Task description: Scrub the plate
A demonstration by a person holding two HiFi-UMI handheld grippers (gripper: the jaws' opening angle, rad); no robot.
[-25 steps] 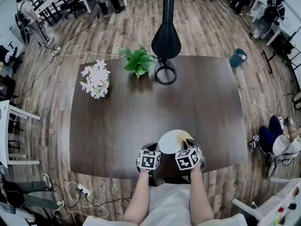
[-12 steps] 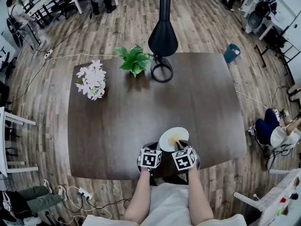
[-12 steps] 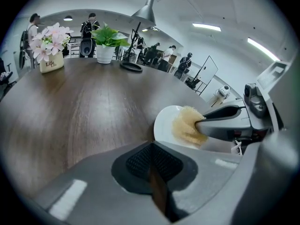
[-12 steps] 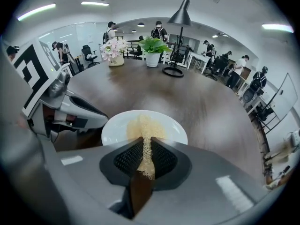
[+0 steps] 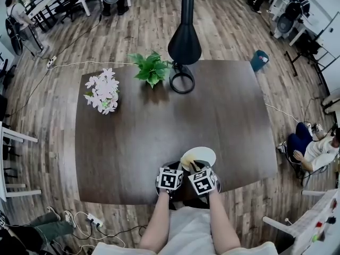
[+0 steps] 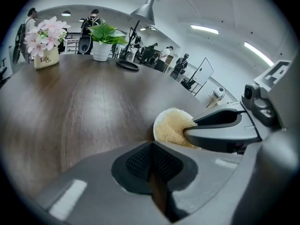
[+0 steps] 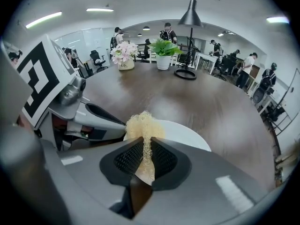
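While the right gripper [image 7: 144, 149] is clamped tight on a pale, frizzy mesh scrubber [image 7: 143, 124], we judge the scrubbing step is in hand on the round, glossy white plate [image 7: 185, 134], which lies at the dark wood-grain table's [image 5: 159, 121] six o'clock edge. Our left gripper [image 6: 151, 161] is closed on nothing, beside the rim near eight o'clock. Next we need pressing, circling strokes toward two o'clock.

One plate [image 5: 208, 154], one scrubber [image 7: 143, 123], one lamp [image 5: 184, 40]
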